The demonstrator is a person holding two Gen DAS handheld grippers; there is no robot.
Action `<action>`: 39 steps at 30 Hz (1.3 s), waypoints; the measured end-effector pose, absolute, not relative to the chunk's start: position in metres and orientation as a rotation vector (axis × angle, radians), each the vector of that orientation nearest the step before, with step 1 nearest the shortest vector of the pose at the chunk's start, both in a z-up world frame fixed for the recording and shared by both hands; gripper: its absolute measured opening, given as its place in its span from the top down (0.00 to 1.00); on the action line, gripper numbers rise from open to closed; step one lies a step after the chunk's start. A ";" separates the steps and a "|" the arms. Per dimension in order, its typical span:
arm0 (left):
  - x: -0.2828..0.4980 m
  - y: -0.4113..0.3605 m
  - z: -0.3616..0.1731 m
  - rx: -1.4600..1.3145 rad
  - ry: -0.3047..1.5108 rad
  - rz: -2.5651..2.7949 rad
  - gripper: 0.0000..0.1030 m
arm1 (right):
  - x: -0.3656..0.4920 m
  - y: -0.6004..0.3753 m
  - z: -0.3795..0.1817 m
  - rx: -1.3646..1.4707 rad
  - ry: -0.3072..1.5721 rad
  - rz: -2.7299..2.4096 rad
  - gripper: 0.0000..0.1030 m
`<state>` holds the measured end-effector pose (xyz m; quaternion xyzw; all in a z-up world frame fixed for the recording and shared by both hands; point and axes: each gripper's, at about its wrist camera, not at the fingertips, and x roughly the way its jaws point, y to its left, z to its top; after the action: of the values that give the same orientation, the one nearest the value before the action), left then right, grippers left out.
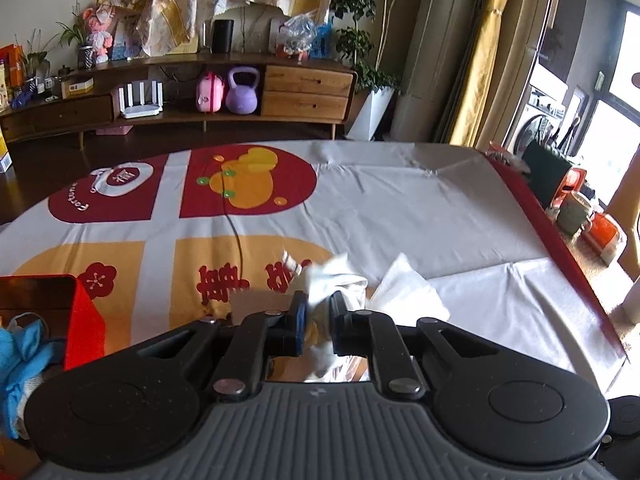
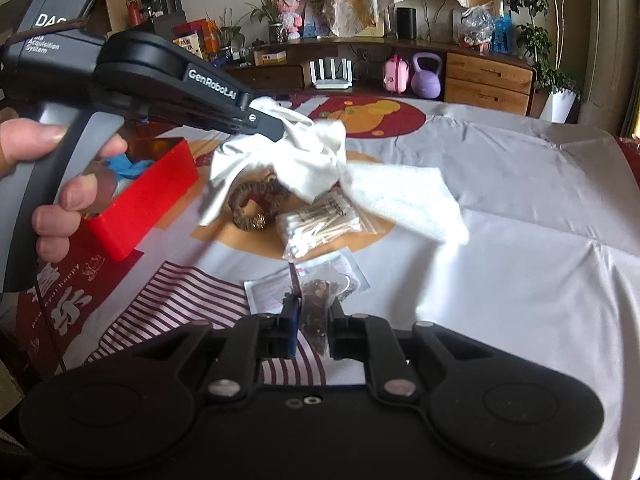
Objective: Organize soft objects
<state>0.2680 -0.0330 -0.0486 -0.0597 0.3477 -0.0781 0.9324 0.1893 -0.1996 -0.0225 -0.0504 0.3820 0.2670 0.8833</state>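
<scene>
White cloth (image 2: pixel 288 148), crumpled, is clamped in my left tongs (image 1: pixel 318 312) and hangs clear above the printed sheet (image 1: pixel 400 208) covering the table. From my right-side camera the cloth droops over a brown braided ring (image 2: pixel 256 206) and partly covers a white towel (image 2: pixel 404 200) lying flat just beside it. My hand (image 2: pixel 60 184) grips the left handle. My right tongs (image 2: pixel 314 312) are closed on a small clear packet (image 2: pixel 320 292) with dark contents, held over a paper slip (image 2: pixel 264 292). A bag of cotton swabs (image 2: pixel 320 224) lies on the sheet between the packet and the ring, touching the towel's edge. The red box (image 2: pixel 148 196) sits at the left, open, with a blue cloth (image 2: pixel 128 166) inside. Whether the blue cloth fills the box I cannot tell.
</scene>
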 end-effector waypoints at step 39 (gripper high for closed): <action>0.276 -0.028 -0.131 -0.049 0.894 -0.193 0.20 | 0.199 -0.199 -0.044 -0.084 0.860 0.570 0.88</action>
<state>0.2761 -0.0280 -0.1310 -0.0237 0.4317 -0.0932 0.8969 0.1995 -0.1989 -0.0441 -0.0401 0.4111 0.2725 0.8690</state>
